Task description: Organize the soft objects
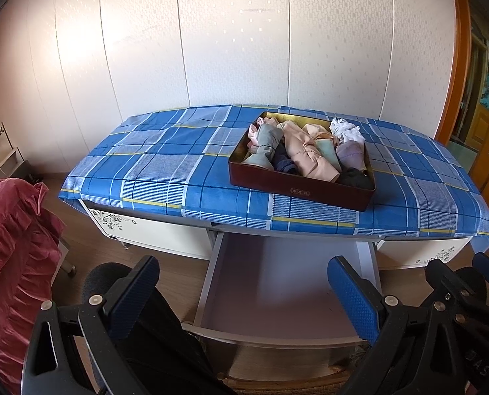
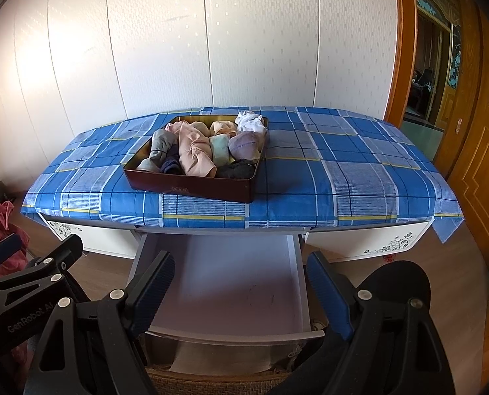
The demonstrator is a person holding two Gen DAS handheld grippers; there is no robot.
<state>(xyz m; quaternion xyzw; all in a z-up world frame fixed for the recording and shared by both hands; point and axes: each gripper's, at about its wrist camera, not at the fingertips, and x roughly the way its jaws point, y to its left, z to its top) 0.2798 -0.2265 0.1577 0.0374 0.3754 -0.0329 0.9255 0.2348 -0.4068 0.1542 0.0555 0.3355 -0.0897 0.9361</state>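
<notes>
Left gripper (image 1: 247, 302) wide apart, nothing between its blue-padded fingers (image 1: 135, 293), hanging above the open drawer (image 1: 277, 283). Right gripper (image 2: 241, 293) likewise spread wide and holding nothing, blue pads (image 2: 330, 296) either side of the same drawer (image 2: 231, 283). Both low and near the camera edge, well apart from the clothes.

Pulled out from under the desk (image 2: 369, 240), the drawer, pale inside, faint pen marks on its floor in the right view.

Over the desk top, a blue checked cloth (image 1: 165, 164) with white and yellow stripes, hanging a little over the front edge.

On that cloth, a shallow dark-red tin (image 1: 297, 191) with a gold inner wall (small label on its front side). Right of centre in the left view, left of centre in the right view (image 2: 191, 187).

Inside the tin, rolled and folded soft garments (image 1: 307, 151) packed side by side: grey roll (image 1: 267, 144) at the left, peach-pink piece (image 1: 303, 151) in the middle, pale green roll (image 1: 328, 153) beside it, lilac piece (image 1: 351, 153) to the right, something dark blue (image 1: 285, 161) and something black (image 1: 356, 177) toward the front, crumpled white piece (image 1: 344, 130) at the far right corner, rising above the rim.

Behind the desk, white panelled wall (image 1: 237, 39). At the left edge, red ruffled fabric (image 1: 10, 250). At the right, an orange wooden door frame (image 2: 405, 42).
</notes>
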